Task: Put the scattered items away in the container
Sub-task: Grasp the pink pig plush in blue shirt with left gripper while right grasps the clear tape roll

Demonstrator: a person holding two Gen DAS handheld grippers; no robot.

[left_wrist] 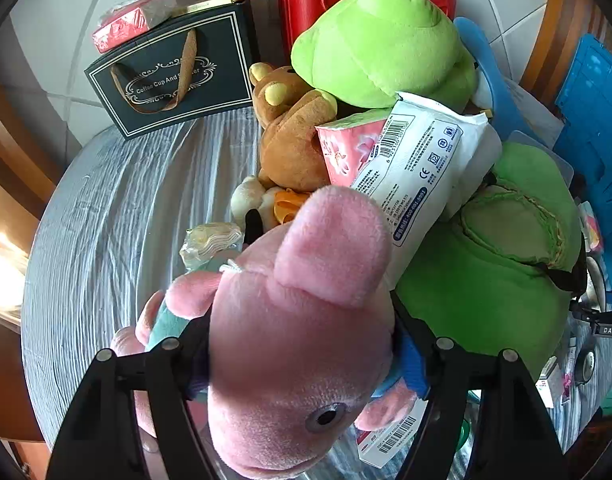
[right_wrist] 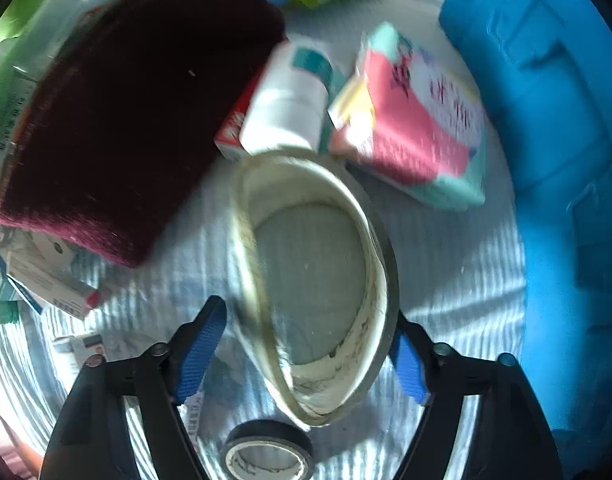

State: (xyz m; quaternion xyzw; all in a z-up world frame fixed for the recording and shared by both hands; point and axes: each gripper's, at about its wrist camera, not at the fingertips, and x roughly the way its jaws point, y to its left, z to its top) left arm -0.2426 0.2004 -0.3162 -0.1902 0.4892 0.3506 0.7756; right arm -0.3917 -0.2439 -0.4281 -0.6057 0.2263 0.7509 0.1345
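Lower centre of left wrist view: left hand-held gripper (left_wrist: 302, 360) clamped on pink plush pig (left_wrist: 298, 340), pads pressed into both sides of its head. Behind it, upper right: brown bear plush (left_wrist: 294, 140), white wipes pack (left_wrist: 421, 164), green frog plush (left_wrist: 381, 44), all piled on striped tabletop (left_wrist: 126, 220). Lower centre of right wrist view: right hand-held gripper (right_wrist: 306, 360) partly spread around large tape roll (right_wrist: 313, 280), right pad touching, left pad just clear. Blue container (right_wrist: 545, 120) along right edge. Small tape roll (right_wrist: 266, 456) at bottom.
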